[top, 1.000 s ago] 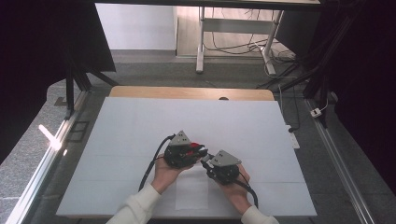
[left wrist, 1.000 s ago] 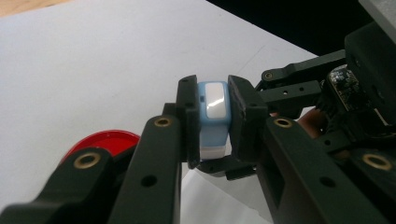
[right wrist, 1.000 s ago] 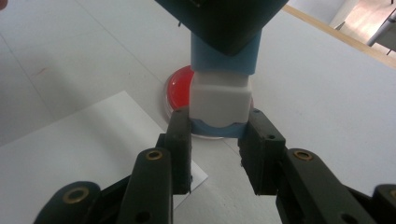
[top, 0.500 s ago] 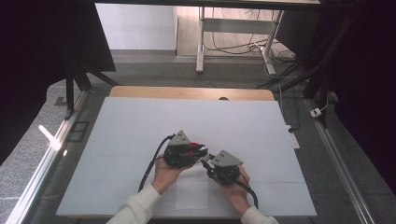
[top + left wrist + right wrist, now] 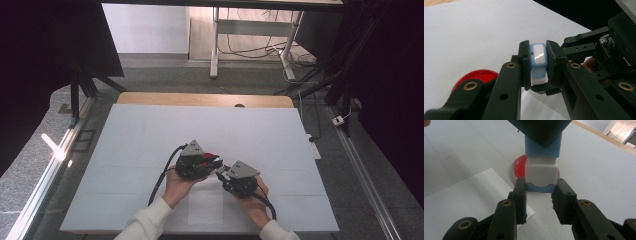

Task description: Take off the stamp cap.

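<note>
Tools meet near the front middle of the white worktop (image 5: 150, 130), and both grip the same small thing. The left tool (image 5: 537, 62) is closed on the light blue body (image 5: 537, 68) of a small stamp-like block, pads pressing on its 2 sides. The right tool (image 5: 541, 195) is closed on the white cap (image 5: 541, 173) at the other end of this block, and its jaws stand at both sides of the cap's lower edge. I judge that the 2 grips are opposite on purpose: one hand keeps the body steady while the other can pull the cap off along the block's axis.

In the high view the left tool (image 5: 216, 161) and the right tool (image 5: 220, 171) hang low over the worktop, tips together, with the person's hands below them. Just under the block lies a red round lid or pad (image 5: 520, 166), flat on the worktop, and beside it a white sheet of paper (image 5: 474, 192). Probably they wait there for the stamping.

For moving there is much room. The worktop is bare to the left, to the right and toward the far wooden edge (image 5: 200, 99). Only the near edge is close to the forearms, so a pull apart should go sideways, not toward the person. The cables (image 5: 162, 175) trail backward and do not cross the free space.
</note>
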Demonstrator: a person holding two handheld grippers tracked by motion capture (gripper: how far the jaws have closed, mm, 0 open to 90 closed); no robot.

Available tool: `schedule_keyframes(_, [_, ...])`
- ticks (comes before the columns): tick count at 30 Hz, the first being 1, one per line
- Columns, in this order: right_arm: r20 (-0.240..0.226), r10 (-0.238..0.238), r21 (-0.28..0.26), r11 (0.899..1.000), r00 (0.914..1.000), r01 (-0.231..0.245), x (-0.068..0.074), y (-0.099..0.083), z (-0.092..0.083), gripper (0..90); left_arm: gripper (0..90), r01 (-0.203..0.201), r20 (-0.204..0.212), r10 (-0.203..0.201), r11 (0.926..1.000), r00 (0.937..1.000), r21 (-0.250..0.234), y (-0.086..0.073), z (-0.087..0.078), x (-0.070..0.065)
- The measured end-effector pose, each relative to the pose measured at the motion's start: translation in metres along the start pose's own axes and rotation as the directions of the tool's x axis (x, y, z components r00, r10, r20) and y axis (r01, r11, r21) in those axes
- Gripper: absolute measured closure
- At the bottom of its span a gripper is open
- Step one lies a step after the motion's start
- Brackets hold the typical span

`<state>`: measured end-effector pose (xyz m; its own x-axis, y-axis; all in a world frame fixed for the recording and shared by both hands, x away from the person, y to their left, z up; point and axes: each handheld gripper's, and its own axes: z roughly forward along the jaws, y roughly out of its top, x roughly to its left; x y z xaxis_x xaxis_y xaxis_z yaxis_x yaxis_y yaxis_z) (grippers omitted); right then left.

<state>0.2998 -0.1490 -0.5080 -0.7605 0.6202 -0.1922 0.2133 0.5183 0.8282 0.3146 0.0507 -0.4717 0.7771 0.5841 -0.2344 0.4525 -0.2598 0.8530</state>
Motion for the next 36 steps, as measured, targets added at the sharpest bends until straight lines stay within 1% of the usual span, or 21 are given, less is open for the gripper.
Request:
schedule_keyframes(4, [-0.006, 0.039, -0.012, 0.999, 0.9992, -0.039, 0.0007, -0.0011, 0.0001, 65.8, 75.3, 0.003, 0.002, -0.003, 1.0000, 1.0000, 0.001, 0.0000, -0.0002, 0.0005])
schedule_keyframes(7, [-0.007, 0.040, -0.004, 0.999, 0.9992, -0.040, 0.0009, -0.0014, 0.0000, 65.8, 75.3, 0.000, 0.000, 0.000, 1.0000, 1.0000, 0.005, -0.0004, 0.0005, 0.0001])
schedule_keyframes(8, [-0.008, 0.031, -0.001, 1.000, 0.9995, -0.031, 0.0006, -0.0015, 0.0002, 65.8, 75.3, 0.000, 0.002, 0.000, 1.0000, 1.0000, 0.006, -0.0006, 0.0008, 0.0001])
schedule_keyframes(9, [-0.003, 0.006, 0.012, 1.000, 1.0000, -0.006, 0.0003, -0.0010, -0.0002, 65.9, 75.3, -0.001, 0.002, 0.001, 1.0000, 1.0000, 0.006, -0.0007, 0.0010, -0.0001])
schedule_keyframes(13, [0.000, -0.013, 0.023, 1.000, 0.9999, 0.013, -0.0003, -0.0004, -0.0004, 65.9, 75.3, 0.002, 0.003, -0.002, 1.0000, 1.0000, 0.008, -0.0010, 0.0017, -0.0002])
schedule_keyframes(16, [-0.004, -0.017, 0.022, 1.000, 0.9999, 0.017, -0.0010, -0.0004, -0.0006, 65.9, 75.3, 0.003, 0.003, -0.003, 1.0000, 1.0000, 0.004, -0.0009, 0.0014, -0.0001])
schedule_keyframes(23, [0.013, 0.028, -0.012, 1.000, 0.9995, -0.027, 0.0015, -0.0017, -0.0020, 65.9, 75.3, 0.019, 0.017, -0.018, 0.9998, 0.9997, -0.006, -0.0003, -0.0010, 0.0022])
schedule_keyframes(25, [0.018, 0.024, -0.017, 1.000, 0.9995, -0.024, 0.0025, -0.0022, -0.0023, 65.9, 75.3, 0.014, 0.016, -0.014, 0.9999, 0.9998, -0.003, -0.0004, -0.0010, 0.0017])
schedule_keyframes(27, [0.013, 0.020, -0.014, 1.000, 0.9997, -0.020, 0.0022, -0.0022, -0.0020, 65.9, 75.3, 0.014, 0.018, -0.014, 0.9999, 0.9997, -0.002, -0.0005, -0.0008, 0.0019])
schedule_keyframes(30, [0.022, -0.014, 0.006, 1.000, 0.9997, 0.014, 0.0016, -0.0010, -0.0028, 66.0, 75.3, 0.016, 0.020, -0.016, 0.9999, 0.9997, -0.001, -0.0006, -0.0006, 0.0019])
schedule_keyframes(32, [0.025, -0.030, 0.009, 1.000, 0.9992, 0.030, 0.0013, -0.0002, -0.0030, 66.0, 75.3, 0.017, 0.022, -0.017, 0.9999, 0.9996, -0.003, -0.0003, -0.0007, 0.0018])
schedule_keyframes(34, [0.019, -0.033, 0.007, 0.999, 0.9993, 0.033, 0.0003, -0.0003, -0.0035, 66.0, 75.4, 0.018, 0.023, -0.018, 0.9998, 0.9996, -0.002, -0.0002, -0.0010, 0.0018])
schedule_keyframes(35, [0.015, -0.023, 0.001, 1.000, 0.9996, 0.023, 0.0005, -0.0006, -0.0034, 66.0, 75.3, 0.019, 0.023, -0.019, 0.9998, 0.9995, -0.002, -0.0002, -0.0012, 0.0019])
schedule_keyframes(36, [0.015, -0.023, 0.001, 1.000, 0.9996, 0.023, 0.0005, -0.0006, -0.0034, 66.0, 75.3, 0.021, 0.023, -0.021, 0.9998, 0.9995, -0.003, -0.0001, -0.0014, 0.0019])
